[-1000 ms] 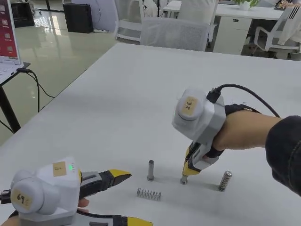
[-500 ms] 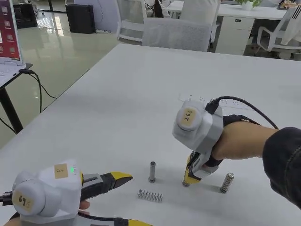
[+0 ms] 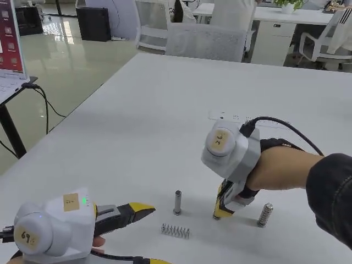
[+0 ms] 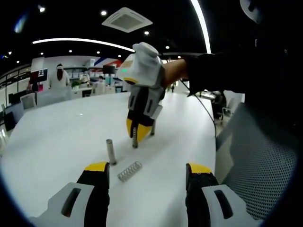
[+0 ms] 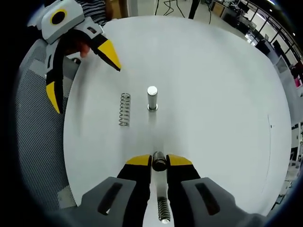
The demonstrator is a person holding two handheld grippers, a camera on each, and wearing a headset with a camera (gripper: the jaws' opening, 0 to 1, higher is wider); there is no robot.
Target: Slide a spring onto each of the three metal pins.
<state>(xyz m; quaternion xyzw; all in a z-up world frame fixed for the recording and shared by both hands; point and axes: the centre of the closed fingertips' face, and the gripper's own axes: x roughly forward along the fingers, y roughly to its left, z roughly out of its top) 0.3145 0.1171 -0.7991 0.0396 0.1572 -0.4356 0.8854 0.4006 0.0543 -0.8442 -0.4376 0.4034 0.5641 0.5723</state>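
Lowered slightly, the right hand-held gripper [image 3: 219, 212] pinches the middle pin [image 5: 158, 161] on the counter [image 3: 137, 137], jaws narrow. Left hand-held gripper [image 4: 147, 168], at 7 o'clock in the head view, gapes wide. Bare pin [image 3: 177, 201] stands at 9 o'clock of the middle pin, sprung pin [image 3: 265, 214] at 3 o'clock. Loose spring [image 3: 175, 231] lies at 6 o'clock of the bare pin.

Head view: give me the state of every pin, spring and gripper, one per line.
Left pin: upright, bare.
Middle pin: upright, clamped, apparently with a spring on it.
Right pin: upright, spring on it.
Loose spring: lying flat on the table.
Left gripper: open, empty.
Right gripper: shut on middle pin.
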